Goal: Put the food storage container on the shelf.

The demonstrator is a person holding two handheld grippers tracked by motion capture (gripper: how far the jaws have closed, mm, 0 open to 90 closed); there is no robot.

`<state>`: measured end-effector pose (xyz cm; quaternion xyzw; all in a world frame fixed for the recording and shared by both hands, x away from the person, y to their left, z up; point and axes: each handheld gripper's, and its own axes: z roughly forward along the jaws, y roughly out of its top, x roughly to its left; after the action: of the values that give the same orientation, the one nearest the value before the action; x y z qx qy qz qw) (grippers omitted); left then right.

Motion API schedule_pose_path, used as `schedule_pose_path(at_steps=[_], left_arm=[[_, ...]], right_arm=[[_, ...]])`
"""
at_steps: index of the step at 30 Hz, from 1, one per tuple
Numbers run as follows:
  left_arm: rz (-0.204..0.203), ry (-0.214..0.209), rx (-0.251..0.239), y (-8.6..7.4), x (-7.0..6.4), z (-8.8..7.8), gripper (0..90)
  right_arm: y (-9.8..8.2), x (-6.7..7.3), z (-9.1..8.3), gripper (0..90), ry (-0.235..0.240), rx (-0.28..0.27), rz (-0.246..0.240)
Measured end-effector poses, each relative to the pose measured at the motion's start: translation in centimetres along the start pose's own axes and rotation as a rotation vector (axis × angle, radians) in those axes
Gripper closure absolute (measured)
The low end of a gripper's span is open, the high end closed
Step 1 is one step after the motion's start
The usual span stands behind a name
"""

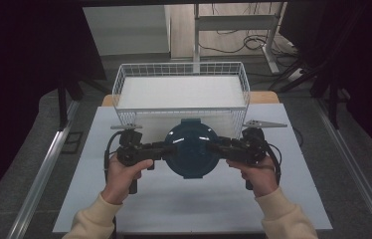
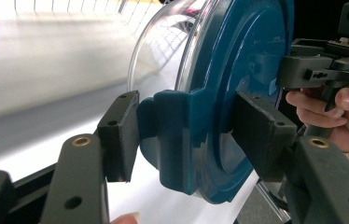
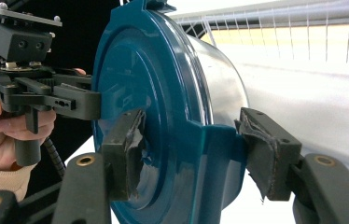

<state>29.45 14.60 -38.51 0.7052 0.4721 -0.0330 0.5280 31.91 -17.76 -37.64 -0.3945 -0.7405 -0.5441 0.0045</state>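
Observation:
A round clear container [image 2: 163, 51] with a dark blue lid [image 1: 191, 149] is held between both grippers, just in front of the wire basket [image 1: 124, 84]. My left gripper [image 1: 166, 148] is shut on the lid's left clip tab [image 2: 172, 135], one pad [image 2: 121, 130] under the tab and the other [image 2: 256, 135] on the lid's top. My right gripper [image 1: 216, 148] is shut on the opposite tab [image 3: 214, 154], its worn pads [image 3: 130, 149] pressed on either side. Whether the container rests on the table I cannot tell.
The white wire basket [image 3: 303, 32] stands at the back of the pale table [image 1: 174, 204], with nothing in it but a white floor. Each hand [image 1: 124, 177] grips its tool near the table's middle. Metal rails run along both sides of the table.

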Motion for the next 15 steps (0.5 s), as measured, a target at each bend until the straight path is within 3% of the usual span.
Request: schedule_pose_path(at_steps=[15], left_arm=[[0.032,0.003,-0.029,4.7,-0.7,-1.3,42.8]], right_arm=[[5.3,0.7,-0.3,42.2,-0.002,-0.021,-0.035]])
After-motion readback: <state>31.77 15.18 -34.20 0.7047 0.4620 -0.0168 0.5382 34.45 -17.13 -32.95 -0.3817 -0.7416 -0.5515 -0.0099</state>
